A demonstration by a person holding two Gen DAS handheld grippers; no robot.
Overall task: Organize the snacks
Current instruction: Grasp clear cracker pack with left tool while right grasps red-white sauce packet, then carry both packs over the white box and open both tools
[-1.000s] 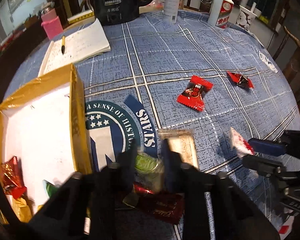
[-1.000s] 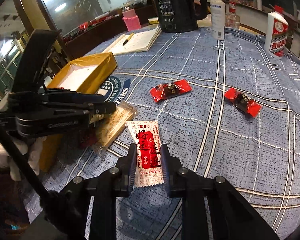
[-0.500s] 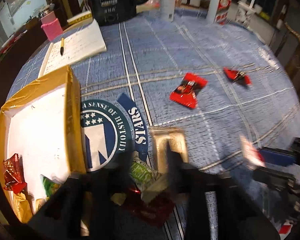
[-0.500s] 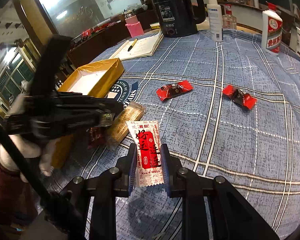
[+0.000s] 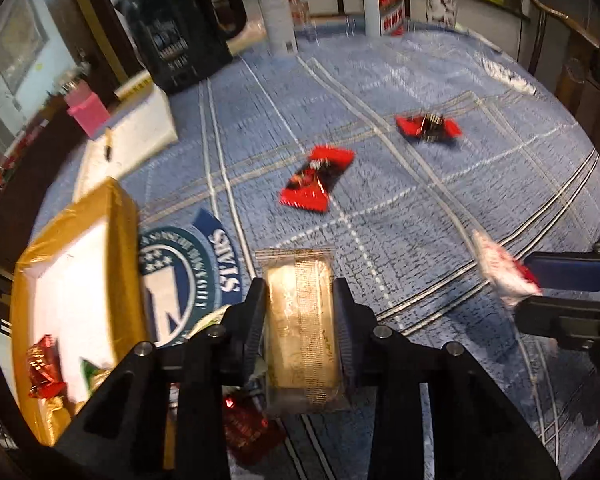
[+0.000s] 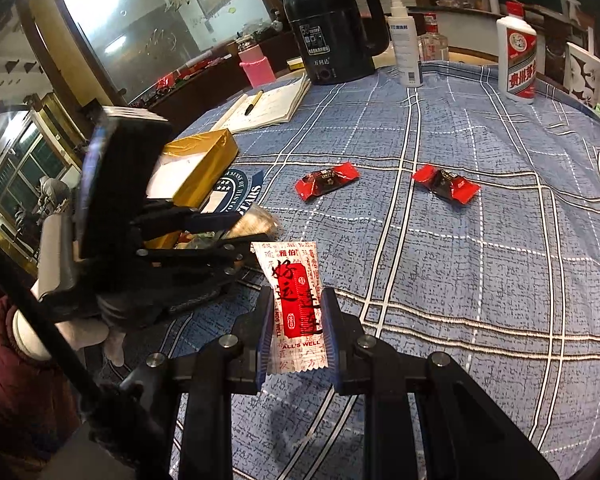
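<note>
My left gripper [image 5: 300, 312] is shut on a clear-wrapped beige biscuit pack [image 5: 302, 320], held above the blue tablecloth beside the gold box [image 5: 120, 248]. My right gripper [image 6: 296, 312] is shut on a white-and-red sachet [image 6: 296, 300]; it also shows at the right in the left wrist view [image 5: 504, 272]. Two red-and-black candies [image 6: 326, 185] [image 6: 446, 184] lie further out on the cloth. The box holds a red foil candy [image 5: 44, 372] and other wrappers. A dark red wrapper [image 5: 248, 432] and a green one lie under my left gripper.
A black kettle [image 6: 336, 36], a spray bottle [image 6: 406, 44], a white liquor bottle [image 6: 518, 60], a paper cup [image 6: 584, 72], an open notebook with a pen [image 6: 268, 108] and a pink container [image 6: 256, 68] stand along the table's far side.
My left gripper moved from the green wrapper to the biscuit pack and closed on it, lifting it. My right gripper still holds the sachet and has risen slightly.
</note>
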